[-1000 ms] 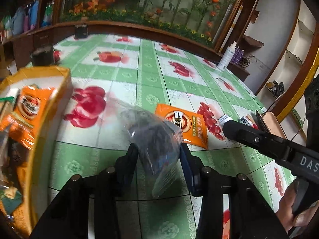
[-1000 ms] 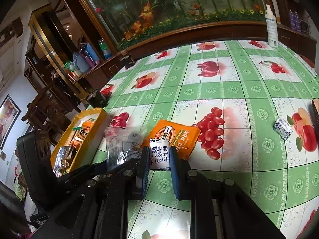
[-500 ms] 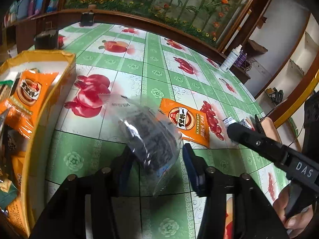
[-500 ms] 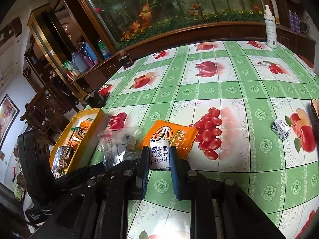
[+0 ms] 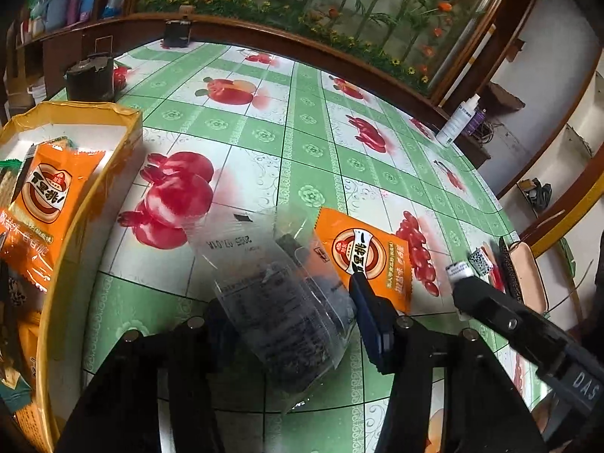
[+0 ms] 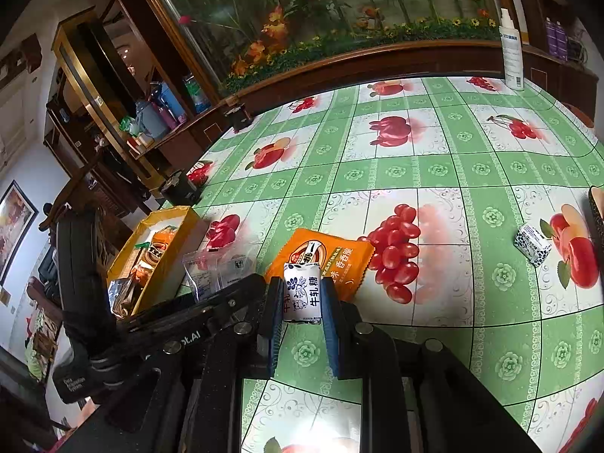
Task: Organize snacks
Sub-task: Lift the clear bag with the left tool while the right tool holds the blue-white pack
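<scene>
My left gripper (image 5: 290,313) is shut on a clear bag of dark snacks (image 5: 279,302), held tilted above the tablecloth just right of the yellow box (image 5: 90,204); the bag also shows in the right wrist view (image 6: 204,275). The box holds an orange packet (image 5: 45,192) and other snacks. My right gripper (image 6: 302,298) is shut on a small white nougat candy (image 6: 302,292), over the near edge of an orange snack packet (image 6: 332,256) that lies flat on the table. That packet also shows in the left wrist view (image 5: 366,256).
Another white candy (image 6: 532,243) lies at the right, near a dark brush-like thing (image 6: 596,211) at the table edge. A white spray bottle (image 6: 511,53) stands at the far edge. A dark tin (image 5: 90,79) stands behind the box (image 6: 124,260).
My left gripper has lifted and tilted the clear bag, shifting a little towards the box. The right gripper holds the candy nearly still.
</scene>
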Demonstrator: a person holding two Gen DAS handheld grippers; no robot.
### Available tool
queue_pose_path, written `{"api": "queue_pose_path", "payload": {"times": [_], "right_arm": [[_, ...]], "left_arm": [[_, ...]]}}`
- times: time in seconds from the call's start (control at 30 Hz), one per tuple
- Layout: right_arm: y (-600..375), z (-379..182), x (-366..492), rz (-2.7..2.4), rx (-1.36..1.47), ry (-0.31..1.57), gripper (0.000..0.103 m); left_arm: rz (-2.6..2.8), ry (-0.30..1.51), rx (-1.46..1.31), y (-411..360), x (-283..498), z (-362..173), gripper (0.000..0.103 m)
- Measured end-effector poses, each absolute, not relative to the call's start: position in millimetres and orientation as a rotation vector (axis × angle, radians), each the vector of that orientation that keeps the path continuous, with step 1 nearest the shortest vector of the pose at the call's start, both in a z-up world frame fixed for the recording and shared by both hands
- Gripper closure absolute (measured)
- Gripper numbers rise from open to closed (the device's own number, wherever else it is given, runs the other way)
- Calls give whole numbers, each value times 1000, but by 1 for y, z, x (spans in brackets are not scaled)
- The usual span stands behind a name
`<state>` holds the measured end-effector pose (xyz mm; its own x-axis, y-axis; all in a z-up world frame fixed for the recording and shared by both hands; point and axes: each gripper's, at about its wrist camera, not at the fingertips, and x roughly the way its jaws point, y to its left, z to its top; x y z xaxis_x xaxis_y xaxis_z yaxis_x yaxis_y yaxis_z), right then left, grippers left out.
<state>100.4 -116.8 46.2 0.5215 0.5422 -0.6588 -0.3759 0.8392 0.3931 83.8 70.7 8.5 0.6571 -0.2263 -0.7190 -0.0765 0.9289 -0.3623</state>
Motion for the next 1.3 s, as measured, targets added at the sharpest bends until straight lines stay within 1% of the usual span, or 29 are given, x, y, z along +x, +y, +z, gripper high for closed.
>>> {"api": "queue_pose_path", "payload": {"times": [0.17,0.27,0.37,0.43,0.47,0.6,0.7,0.73,0.77,0.83,0.87,0.93,1.03,1.17,1.2,1.23,1.3], "right_arm": [[-116,46,100,556,205,858,82],[-116,45,100,549,201,860,82],[-115,45,100,551,201,859,82],[-115,46,100,554,199,855,82],[-114,46,100,554,197,853,82],[-112,46,98,555,189,848,82],[-115,46,98,543,201,845,82],[-117,46,99,537,208,843,82],[-118,46,99,531,211,842,82],[-121,46,101,522,219,846,82],[-123,45,102,519,225,847,82],[-124,46,102,515,228,845,82],[-129,49,102,509,243,837,82],[-139,54,103,495,265,821,82],[-141,55,103,493,268,818,82],[-142,55,104,493,271,818,82],[-141,55,104,503,275,821,82]], "left_arm": [[-91,840,-386,73,72,14,52],[-98,823,-380,71,64,20,54],[-110,805,-364,66,54,28,58],[-123,790,-359,66,46,35,65],[-123,779,-351,66,42,40,66],[-126,744,-333,73,25,59,66],[-146,787,-334,80,24,59,66],[-153,804,-351,82,24,56,64],[-154,819,-367,84,24,52,60],[-161,851,-418,84,26,42,29],[-170,857,-445,84,27,37,27],[-194,875,-474,77,30,32,26],[-198,917,-428,54,36,26,25],[-198,954,-353,25,45,16,25],[-177,939,-311,19,46,15,29],[-150,927,-272,16,46,14,49],[-153,910,-253,17,45,12,50]]}}
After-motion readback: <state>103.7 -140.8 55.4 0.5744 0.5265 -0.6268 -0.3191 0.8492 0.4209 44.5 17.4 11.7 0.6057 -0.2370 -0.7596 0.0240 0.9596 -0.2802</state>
